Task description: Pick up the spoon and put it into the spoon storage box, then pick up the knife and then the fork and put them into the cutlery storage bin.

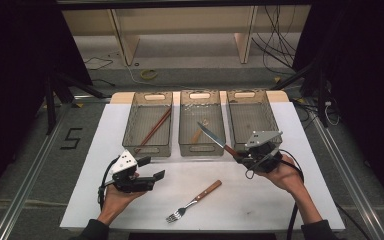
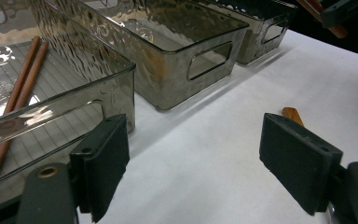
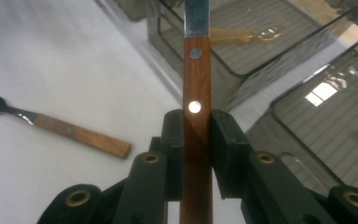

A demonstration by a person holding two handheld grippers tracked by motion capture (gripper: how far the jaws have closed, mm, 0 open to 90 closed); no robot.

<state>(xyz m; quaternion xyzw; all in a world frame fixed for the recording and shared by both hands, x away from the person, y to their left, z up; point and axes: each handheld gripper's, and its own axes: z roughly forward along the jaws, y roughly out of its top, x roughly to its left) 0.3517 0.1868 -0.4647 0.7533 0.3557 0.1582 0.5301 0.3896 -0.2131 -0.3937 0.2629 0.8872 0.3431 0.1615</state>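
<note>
Your right gripper (image 3: pixel 196 154) is clamped on the wooden handle of the knife (image 1: pixel 215 138), its blade raised and pointing out over the near rim of the middle bin (image 1: pixel 202 148). Judging by the sorting under way, that knife wants a bin of its own; the right bin (image 1: pixel 252 120) looks bare, so swing the blade toward it and lower it flat before you let go, keeping the tip clear of the rim. Your left gripper (image 2: pixel 193 163) hovers low over the white table (image 1: pixel 260 200) with its jaws wide apart and nothing between them. The fork (image 1: pixel 194 201) lies close by on the table, between your hands. Farther off, the left bin (image 1: pixel 148 148) holds chopsticks (image 1: pixel 153 129), and the middle bin holds a pale spoon (image 3: pixel 242 33).
</note>
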